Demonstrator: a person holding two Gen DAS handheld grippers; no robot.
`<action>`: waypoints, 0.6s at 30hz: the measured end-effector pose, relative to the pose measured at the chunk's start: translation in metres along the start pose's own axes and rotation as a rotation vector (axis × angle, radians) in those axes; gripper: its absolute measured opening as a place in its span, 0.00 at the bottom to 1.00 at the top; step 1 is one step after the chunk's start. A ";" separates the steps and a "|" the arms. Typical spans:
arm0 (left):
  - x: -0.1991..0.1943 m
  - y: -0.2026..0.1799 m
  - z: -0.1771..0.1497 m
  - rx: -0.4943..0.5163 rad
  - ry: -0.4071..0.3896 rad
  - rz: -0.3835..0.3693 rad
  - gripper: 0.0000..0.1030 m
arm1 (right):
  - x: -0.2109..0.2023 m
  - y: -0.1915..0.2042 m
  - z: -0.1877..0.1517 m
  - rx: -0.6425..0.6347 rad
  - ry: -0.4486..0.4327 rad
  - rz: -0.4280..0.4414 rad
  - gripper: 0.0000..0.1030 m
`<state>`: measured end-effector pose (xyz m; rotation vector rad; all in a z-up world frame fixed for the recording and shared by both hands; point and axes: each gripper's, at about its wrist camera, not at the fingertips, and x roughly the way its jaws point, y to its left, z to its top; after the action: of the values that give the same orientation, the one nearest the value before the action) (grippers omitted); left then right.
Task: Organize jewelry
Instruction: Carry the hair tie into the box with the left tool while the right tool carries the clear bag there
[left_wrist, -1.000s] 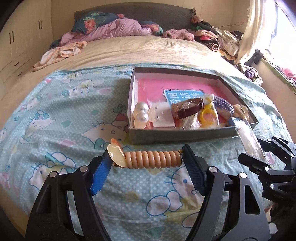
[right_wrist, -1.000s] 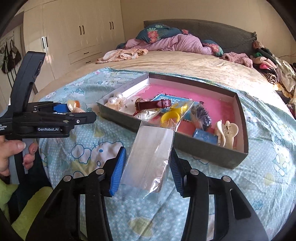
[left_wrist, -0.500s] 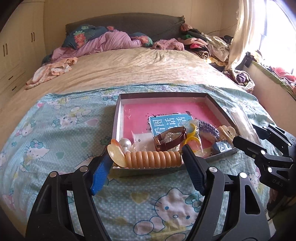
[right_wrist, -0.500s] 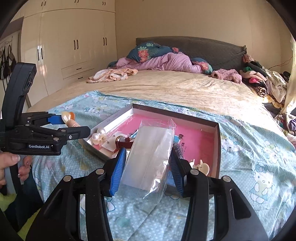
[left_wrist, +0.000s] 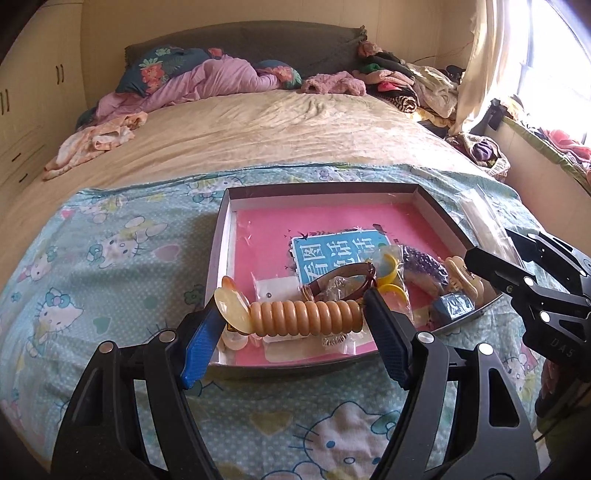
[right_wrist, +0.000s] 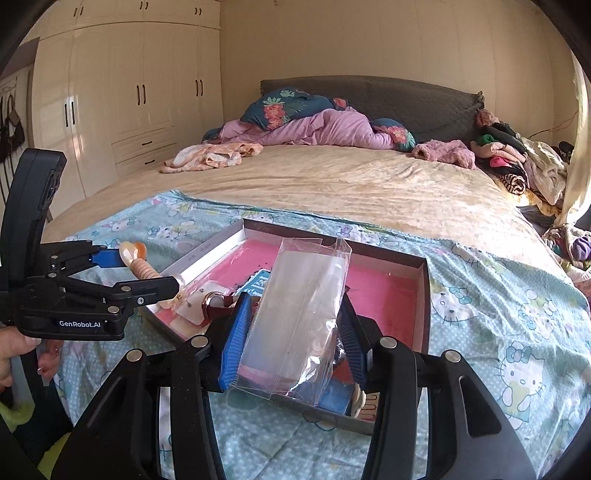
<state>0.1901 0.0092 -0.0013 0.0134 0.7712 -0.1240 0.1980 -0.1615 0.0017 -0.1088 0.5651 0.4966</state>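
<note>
My left gripper is shut on an orange ribbed hair tie with a shell charm and holds it above the near edge of a grey box with a pink floor. The box holds a brown strap, yellow rings, a blue card and a cream hair claw. My right gripper is shut on a clear plastic bag, held above the box. The left gripper also shows in the right wrist view, and the right gripper in the left wrist view.
The box lies on a Hello Kitty sheet over a beige bed. Pillows and a pink blanket lie at the headboard, clothes are piled at the far right, and wardrobes stand at the left.
Both grippers have risen and moved forward over the box, still holding the hair tie and the plastic bag. The box now appears lower and nearer under the fingers.
</note>
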 end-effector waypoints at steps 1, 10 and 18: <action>0.002 0.000 0.000 0.002 0.002 0.000 0.64 | 0.002 -0.001 0.000 0.002 0.002 0.002 0.44; 0.015 0.001 -0.002 0.008 0.020 0.003 0.64 | 0.022 0.000 0.000 -0.011 0.021 0.008 0.44; 0.023 0.004 -0.008 -0.005 0.033 -0.005 0.64 | 0.033 0.006 -0.002 -0.035 0.048 0.038 0.44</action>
<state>0.2011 0.0115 -0.0232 0.0085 0.8045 -0.1263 0.2183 -0.1427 -0.0177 -0.1435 0.6064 0.5419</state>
